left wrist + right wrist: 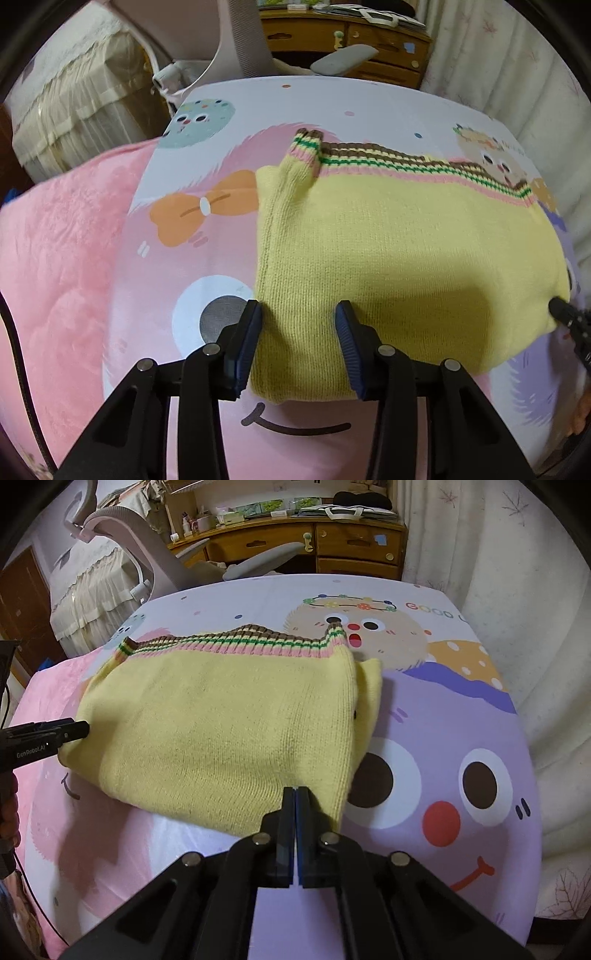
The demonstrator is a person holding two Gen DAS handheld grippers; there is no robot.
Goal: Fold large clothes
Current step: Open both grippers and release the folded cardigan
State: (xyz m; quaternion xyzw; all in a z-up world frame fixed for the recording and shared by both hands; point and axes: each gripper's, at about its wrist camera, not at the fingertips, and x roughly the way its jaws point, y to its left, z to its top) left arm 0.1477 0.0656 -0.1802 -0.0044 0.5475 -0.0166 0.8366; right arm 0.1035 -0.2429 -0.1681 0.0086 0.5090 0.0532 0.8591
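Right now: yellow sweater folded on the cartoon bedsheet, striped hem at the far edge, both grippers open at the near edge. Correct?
Not quite. Only the left gripper is open, its pads straddling the near edge of the yellow sweater. The right gripper is shut at the sweater's near right corner, as the right wrist view shows. The sweater is folded on the cartoon bedsheet, striped hem at the far edge.

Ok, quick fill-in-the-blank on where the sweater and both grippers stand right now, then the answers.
1. The folded sweater is mainly ____ in colour.
2. The left gripper straddles the sweater's near edge with its jaws ____.
3. The right gripper has its jaws ____ at the sweater's near right corner.
4. The sweater lies on a cartoon-print ____.

Missing words: yellow; open; shut; bedsheet
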